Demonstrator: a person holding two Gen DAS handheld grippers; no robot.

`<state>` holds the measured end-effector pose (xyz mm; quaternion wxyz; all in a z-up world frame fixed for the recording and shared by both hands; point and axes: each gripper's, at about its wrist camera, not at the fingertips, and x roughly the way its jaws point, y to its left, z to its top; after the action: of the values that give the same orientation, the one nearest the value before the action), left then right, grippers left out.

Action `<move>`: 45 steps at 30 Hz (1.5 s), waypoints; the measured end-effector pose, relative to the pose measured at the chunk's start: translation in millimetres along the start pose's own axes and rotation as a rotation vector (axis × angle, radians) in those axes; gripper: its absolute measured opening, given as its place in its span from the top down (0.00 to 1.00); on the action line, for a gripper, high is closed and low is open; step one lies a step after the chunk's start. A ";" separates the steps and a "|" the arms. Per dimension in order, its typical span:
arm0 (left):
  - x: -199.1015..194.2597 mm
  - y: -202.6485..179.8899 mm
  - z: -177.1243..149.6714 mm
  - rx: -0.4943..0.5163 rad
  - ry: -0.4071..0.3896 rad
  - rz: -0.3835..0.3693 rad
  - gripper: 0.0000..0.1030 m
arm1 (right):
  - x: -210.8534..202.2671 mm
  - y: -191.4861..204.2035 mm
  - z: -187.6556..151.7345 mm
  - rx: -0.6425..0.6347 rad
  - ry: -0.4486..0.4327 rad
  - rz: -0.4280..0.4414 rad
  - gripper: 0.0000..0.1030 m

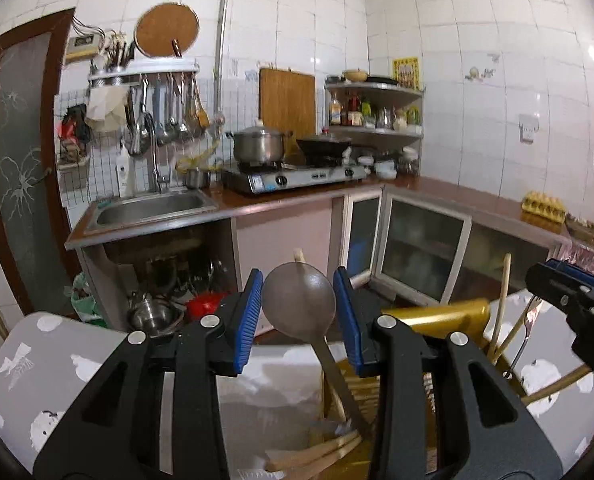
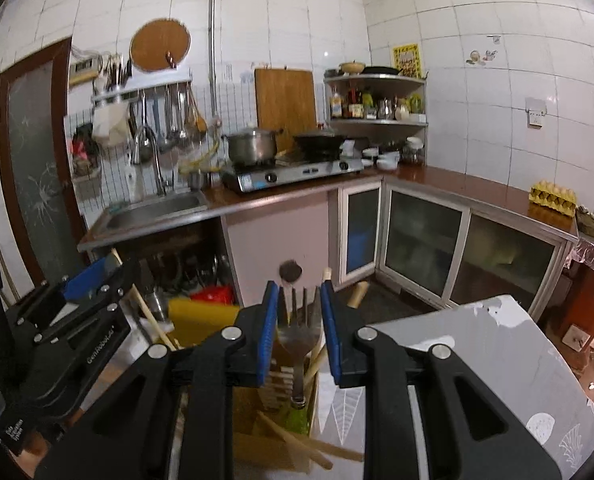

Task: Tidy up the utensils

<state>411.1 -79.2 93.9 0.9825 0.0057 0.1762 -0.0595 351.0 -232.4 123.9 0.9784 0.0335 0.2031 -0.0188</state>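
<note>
Steel spoon (image 1: 299, 302) pinched in left tongs (image 1: 298, 312), fork (image 2: 297, 334) in right tongs (image 2: 299, 330), above the wooden organizer's rim (image 2: 275, 384).

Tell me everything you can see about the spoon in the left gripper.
The spoon looks like dull grey metal, with a broad oval bowl and a long flat handle. It stands nearly upright, bowl up, its concave face toward the camera, between the blue pads of the left gripper. The bowl nearly fills the gap, though actual contact is hard to confirm. Its handle slants down to the right toward a wooden holder of bamboo utensils.
</note>
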 end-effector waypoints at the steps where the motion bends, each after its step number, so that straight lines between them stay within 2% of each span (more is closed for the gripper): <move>1: 1.1 1.5 -1.7 -0.006 0.015 -0.005 0.66 | 4.3 0.1 -3.9 -0.002 0.017 -0.005 0.78; 5: -7.6 11.1 -1.2 -0.036 0.046 -0.015 0.65 | 3.5 -3.9 -12.3 0.012 0.047 -0.005 0.77; 6: -15.7 14.3 1.2 -0.041 0.040 -0.015 0.62 | -1.5 -4.3 -11.8 0.012 0.041 0.000 0.75; 7: -23.9 16.2 3.8 -0.043 0.036 -0.017 0.53 | -8.0 -5.3 -10.4 0.013 0.033 -0.002 0.69; 8: -35.8 19.9 7.5 -0.046 0.026 -0.015 0.48 | -15.9 -6.3 -8.1 0.015 0.022 -0.010 0.52; 9: -43.5 21.8 9.7 -0.048 0.018 -0.010 0.40 | -27.5 -8.0 -4.5 0.021 0.005 -0.017 0.45; 11: -70.4 28.9 14.1 -0.052 0.000 -0.011 0.39 | -47.6 -9.3 -0.3 0.017 -0.014 -0.018 0.45; 12: -80.3 30.7 15.2 -0.052 -0.001 -0.010 0.35 | -60.1 -9.8 0.4 0.009 -0.023 -0.022 0.45; 13: -92.5 32.7 15.3 -0.053 -0.002 -0.009 0.27 | -72.7 -10.3 -0.2 0.003 -0.028 -0.030 0.45; 16: -140.9 44.8 10.5 -0.057 -0.045 0.005 0.09 | -105.5 -11.2 -6.7 -0.003 -0.047 -0.030 0.34; 18: -166.3 48.5 4.4 -0.054 -0.061 0.009 0.05 | -130.1 -9.6 -17.2 -0.010 -0.066 -0.029 0.24; 24: -232.9 51.1 -35.1 -0.028 -0.033 -0.014 0.05 | -193.6 -4.2 -62.5 -0.003 -0.102 -0.012 0.07; 26: -250.5 51.8 -52.9 -0.025 -0.025 -0.013 0.05 | -210.4 -2.0 -84.3 -0.006 -0.099 -0.004 0.04; 33: -295.9 56.0 -125.0 -0.064 -0.014 0.032 0.05 | -243.9 7.7 -151.9 -0.012 -0.075 -0.001 0.04; 38: -306.7 53.3 -171.0 -0.054 0.015 0.052 0.05 | -259.6 13.0 -193.9 -0.025 -0.096 -0.004 0.04; 45: -315.7 46.1 -205.7 0.004 -0.048 0.111 0.05 | -257.9 7.7 -219.5 -0.019 -0.102 -0.020 0.04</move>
<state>51.7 9.5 10.1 0.9883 0.0158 0.1519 -0.0053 27.9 -202.6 26.3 0.9875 0.0210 0.1536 -0.0285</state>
